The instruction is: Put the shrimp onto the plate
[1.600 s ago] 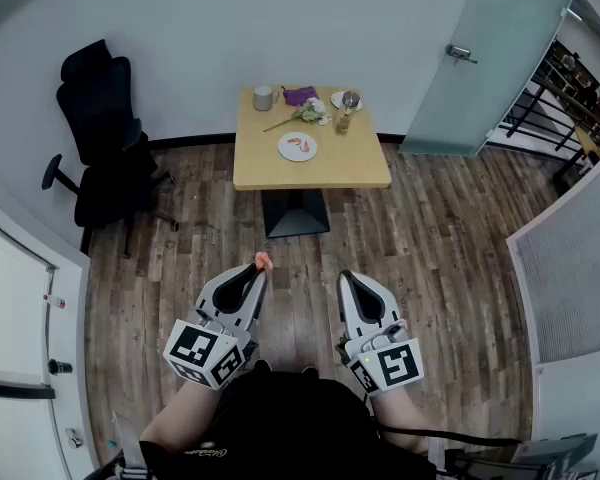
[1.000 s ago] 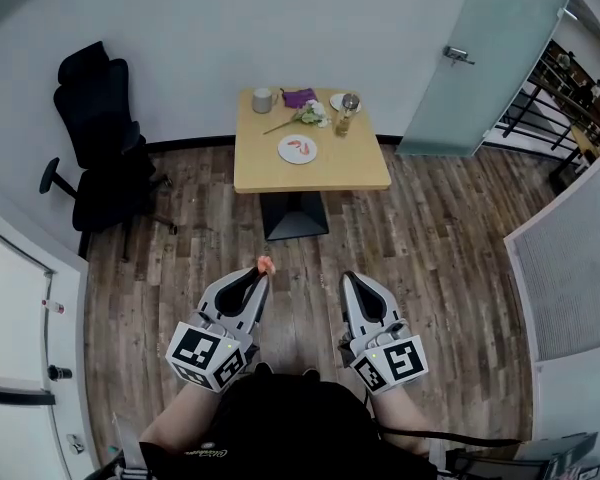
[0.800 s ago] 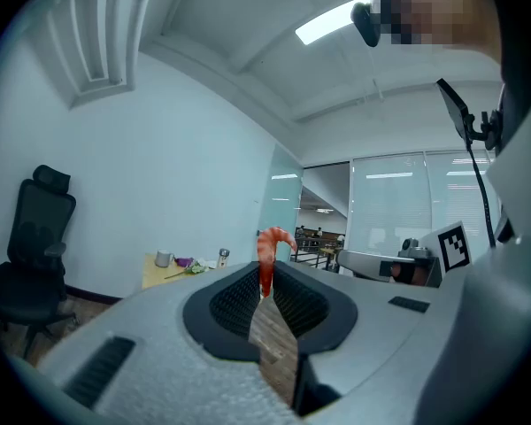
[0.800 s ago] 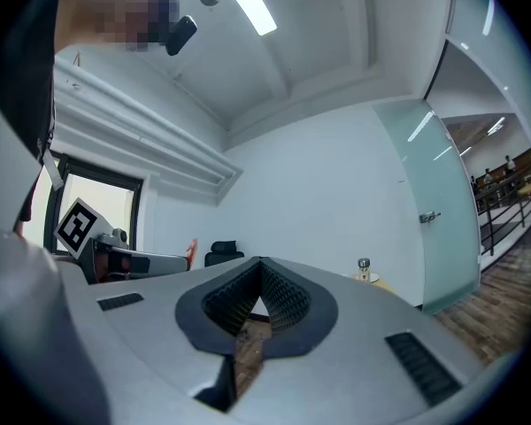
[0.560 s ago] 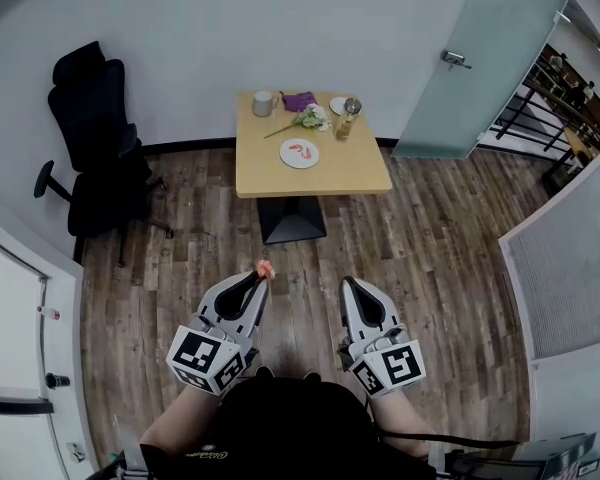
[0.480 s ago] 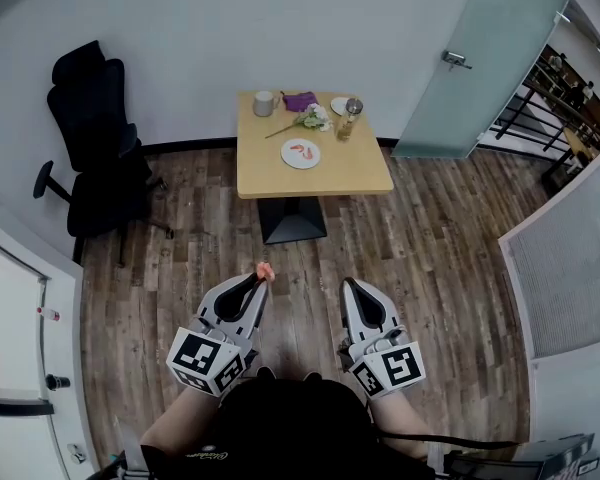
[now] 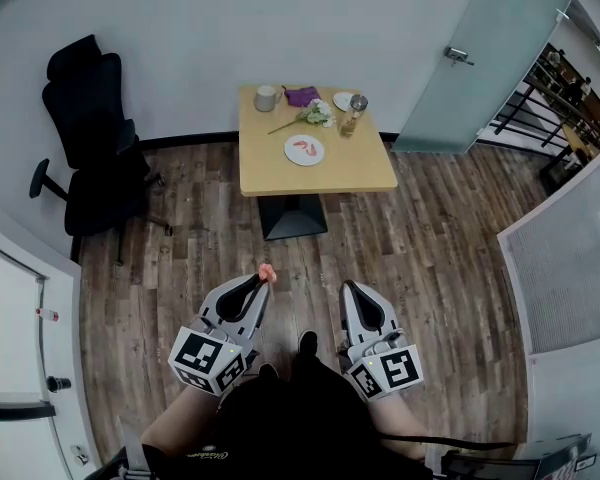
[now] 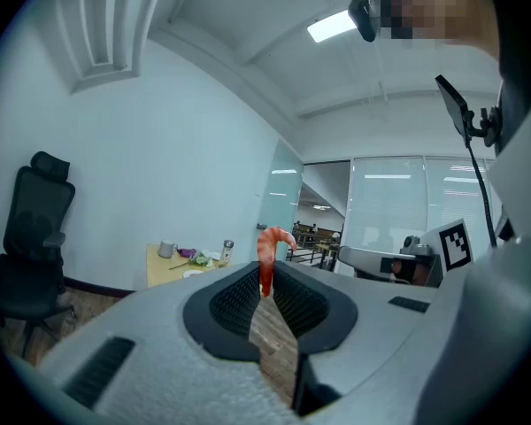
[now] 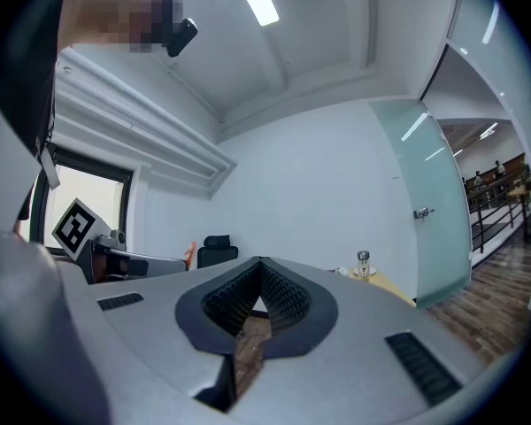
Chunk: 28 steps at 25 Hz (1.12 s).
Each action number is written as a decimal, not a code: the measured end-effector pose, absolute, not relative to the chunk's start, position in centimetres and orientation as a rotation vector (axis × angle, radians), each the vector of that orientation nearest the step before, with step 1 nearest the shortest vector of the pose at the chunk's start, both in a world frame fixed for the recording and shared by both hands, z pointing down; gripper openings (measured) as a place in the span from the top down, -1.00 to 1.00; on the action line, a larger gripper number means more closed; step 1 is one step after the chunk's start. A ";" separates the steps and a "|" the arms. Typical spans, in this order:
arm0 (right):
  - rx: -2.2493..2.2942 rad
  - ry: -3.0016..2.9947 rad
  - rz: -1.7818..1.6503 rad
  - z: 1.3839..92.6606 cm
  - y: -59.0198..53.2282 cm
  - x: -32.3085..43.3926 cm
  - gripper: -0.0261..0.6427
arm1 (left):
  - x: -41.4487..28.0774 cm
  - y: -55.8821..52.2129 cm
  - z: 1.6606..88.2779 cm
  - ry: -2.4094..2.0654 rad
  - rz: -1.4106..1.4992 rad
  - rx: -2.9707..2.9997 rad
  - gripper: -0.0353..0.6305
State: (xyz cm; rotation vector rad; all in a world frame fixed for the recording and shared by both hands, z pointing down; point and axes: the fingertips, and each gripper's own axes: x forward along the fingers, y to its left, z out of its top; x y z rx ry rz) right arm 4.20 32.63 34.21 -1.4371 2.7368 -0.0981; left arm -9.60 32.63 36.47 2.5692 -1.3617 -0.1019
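Left gripper (image 7: pixel 263 281) is pinching the shrimp (image 8: pixel 267 253) right at its tips, lower middle of the head view, well apart from the worktop (image 7: pixel 350 168) up top. The shrimp's long axis stands upright: lower end clamped, curled top hooking right. Right gripper (image 9: pixel 259 265) is pressed together with nothing in it. I'd carry it level with a firm pinch, get over the plate (image 7: pixel 316 155), go low, then let go.
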 end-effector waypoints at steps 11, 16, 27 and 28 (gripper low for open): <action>-1.394 2.767 -0.124 35.1 28.5 3.1 0.92 | -10.5 29.3 37.3 -1.396 -0.079 2.533 0.74; -1.377 2.773 -0.139 35.6 25.2 4.0 0.92 | -9.7 26.0 37.7 -1.408 -0.067 2.522 0.74; -1.330 2.755 -0.149 34.4 16.0 10.5 0.92 | -3.2 17.2 35.8 -1.428 -0.021 2.535 0.74; -1.333 2.758 -0.149 34.4 15.2 11.4 0.92 | -2.4 16.4 35.6 -1.427 -0.017 2.538 0.74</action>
